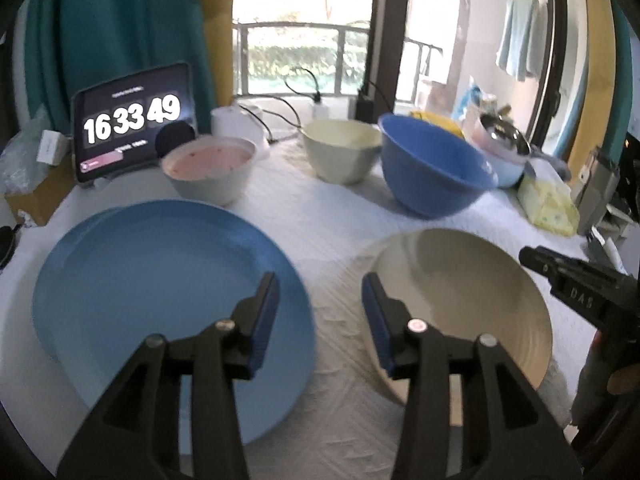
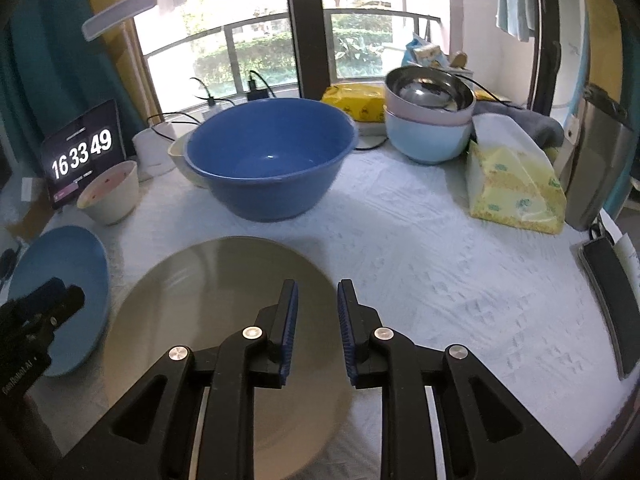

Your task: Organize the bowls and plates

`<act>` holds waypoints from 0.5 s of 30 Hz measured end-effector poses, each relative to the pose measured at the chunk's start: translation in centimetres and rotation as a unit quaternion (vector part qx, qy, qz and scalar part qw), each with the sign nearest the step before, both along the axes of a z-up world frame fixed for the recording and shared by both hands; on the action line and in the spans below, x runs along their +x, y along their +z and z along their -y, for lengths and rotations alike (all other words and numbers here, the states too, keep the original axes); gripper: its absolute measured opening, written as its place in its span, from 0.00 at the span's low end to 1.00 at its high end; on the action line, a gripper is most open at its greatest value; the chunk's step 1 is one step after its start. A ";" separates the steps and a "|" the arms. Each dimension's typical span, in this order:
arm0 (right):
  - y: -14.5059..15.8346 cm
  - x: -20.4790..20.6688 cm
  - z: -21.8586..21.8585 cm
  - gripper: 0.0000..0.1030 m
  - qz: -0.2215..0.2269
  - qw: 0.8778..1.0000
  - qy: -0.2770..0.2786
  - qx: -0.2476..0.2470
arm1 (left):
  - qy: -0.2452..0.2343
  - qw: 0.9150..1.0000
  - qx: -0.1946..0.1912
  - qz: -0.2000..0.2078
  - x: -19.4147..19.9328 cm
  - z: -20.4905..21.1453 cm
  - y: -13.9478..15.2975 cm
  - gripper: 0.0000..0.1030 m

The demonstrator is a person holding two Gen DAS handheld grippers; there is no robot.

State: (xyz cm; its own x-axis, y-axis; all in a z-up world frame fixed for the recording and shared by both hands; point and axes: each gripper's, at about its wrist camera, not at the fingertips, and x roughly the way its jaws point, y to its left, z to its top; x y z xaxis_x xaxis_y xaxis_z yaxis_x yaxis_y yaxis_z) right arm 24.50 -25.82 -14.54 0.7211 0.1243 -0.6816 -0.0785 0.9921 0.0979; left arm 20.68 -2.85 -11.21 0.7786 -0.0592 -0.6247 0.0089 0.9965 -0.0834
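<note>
A blue plate [image 1: 152, 280] lies at the left of the white cloth, with a second blue rim showing under its left side. A beige plate [image 1: 472, 288] lies to its right. My left gripper [image 1: 320, 284] hovers open over the cloth between the two plates, with nothing between its fingers. My right gripper [image 2: 318, 292] is above the right rim of the beige plate [image 2: 220, 292]; its jaws stand a narrow gap apart and press on nothing. In the right wrist view the left gripper [image 2: 68, 292] is over the blue plate [image 2: 60, 256]. Behind stand a big blue bowl [image 2: 268, 160], a cream bowl [image 1: 340, 152] and a pink-lined bowl [image 1: 208, 168].
Stacked pastel bowls topped by a steel one [image 2: 428, 120] stand at the back right, beside a yellow tissue pack [image 2: 512, 188]. A tablet showing a clock [image 1: 132, 120] leans at the back left. Cables and chargers run along the window sill. A dark flat object [image 2: 604, 304] lies at the table's right edge.
</note>
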 end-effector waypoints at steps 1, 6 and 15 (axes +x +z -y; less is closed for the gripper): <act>0.2 -0.1 -0.3 0.21 0.001 1.000 0.003 -0.001 | 0.004 1.000 -0.001 0.005 -0.2 -0.4 0.2 0.43; 0.8 -0.2 -2.2 0.22 0.006 1.000 0.016 -0.009 | 0.030 0.999 -0.007 0.017 -0.7 -2.8 0.5 0.44; 1.6 -0.4 -5.8 0.22 0.008 0.999 0.043 -0.028 | 0.073 0.996 -0.017 0.038 -2.1 -6.9 0.7 0.44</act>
